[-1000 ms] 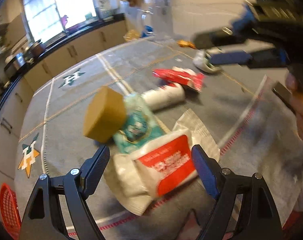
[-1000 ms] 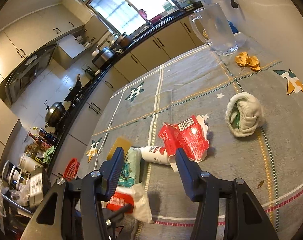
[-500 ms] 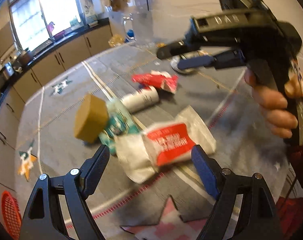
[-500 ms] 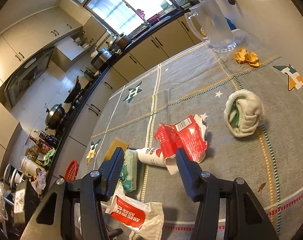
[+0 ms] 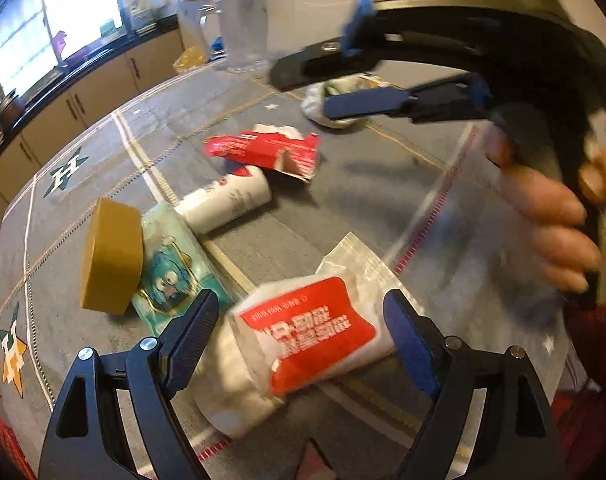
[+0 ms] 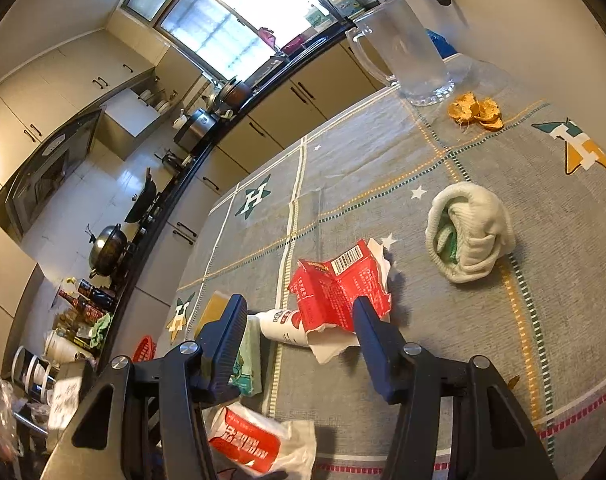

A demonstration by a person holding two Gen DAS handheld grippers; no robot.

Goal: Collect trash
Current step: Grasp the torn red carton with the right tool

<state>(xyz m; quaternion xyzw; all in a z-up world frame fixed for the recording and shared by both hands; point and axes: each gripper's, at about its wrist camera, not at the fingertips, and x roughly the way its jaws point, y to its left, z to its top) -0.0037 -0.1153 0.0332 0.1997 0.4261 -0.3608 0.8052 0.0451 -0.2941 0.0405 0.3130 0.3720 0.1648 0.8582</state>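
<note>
Meanwhile, the left gripper (image 5: 297,314) stood wide apart with nothing clamped, its two fingers flanking the white packet with a red label (image 5: 309,330), which lay on the grey tablecloth (image 5: 343,208) directly between and just under the tips. Whether the fingers touched the packet could not be told. Ahead and to the left of that claw lay a teal cartoon-printed pouch (image 5: 175,264) with a tan block (image 5: 111,256) resting against its far-left side. Further ahead, a white bottle (image 5: 227,200) lay on its side, and beyond it a torn red carton (image 5: 267,150).

The right gripper (image 6: 299,312) was likewise spread and empty, held above the cloth; the red carton (image 6: 339,284) lay just ahead between its tips, partly over the bottle (image 6: 279,326). Ahead to the right sat a rolled cream cloth (image 6: 471,236), well apart from the carton. Behind the left finger lay the red-labelled packet (image 6: 259,444).
</note>
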